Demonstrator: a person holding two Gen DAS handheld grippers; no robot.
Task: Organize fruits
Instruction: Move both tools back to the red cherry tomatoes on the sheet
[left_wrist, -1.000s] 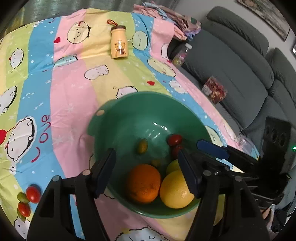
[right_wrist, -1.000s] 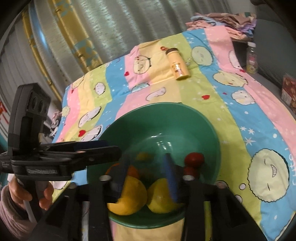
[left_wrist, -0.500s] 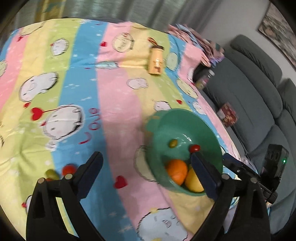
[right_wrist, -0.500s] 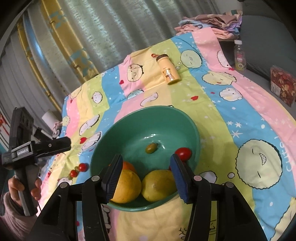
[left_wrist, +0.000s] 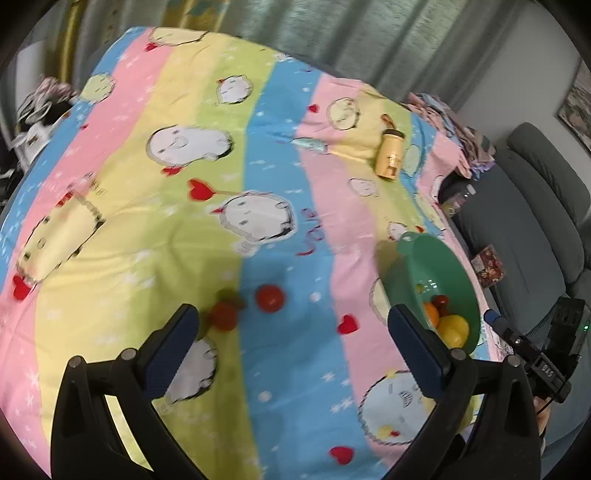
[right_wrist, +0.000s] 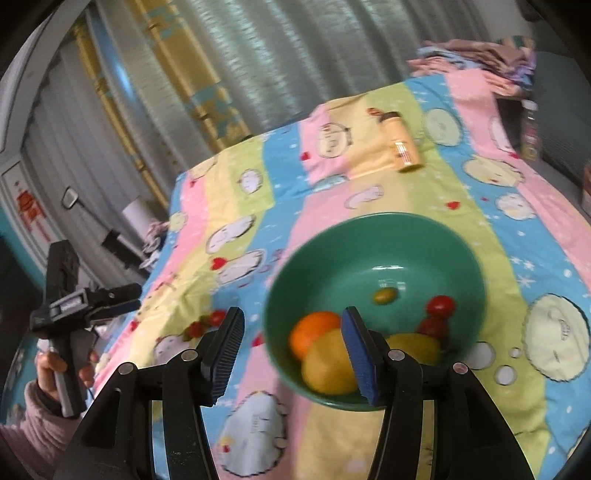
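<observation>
Opening wide, left claw (left_wrist: 293, 325) hangs w/ nothing between jaws; tomatoes (left_wrist: 270, 298) just ahead on cloth (left_wrist: 155, 236), bowl (left_wrist: 458, 269) off to its right. Right claw (right_wrist: 291, 332) half-spread, empty, bowl w/ orange (right_wrist: 314, 334) just ahead.

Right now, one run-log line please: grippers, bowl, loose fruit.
left gripper: opening, empty, over loose tomatoes | right gripper: open, empty, by bowl | bowl: orange, lemons, tomatoes inside
</observation>
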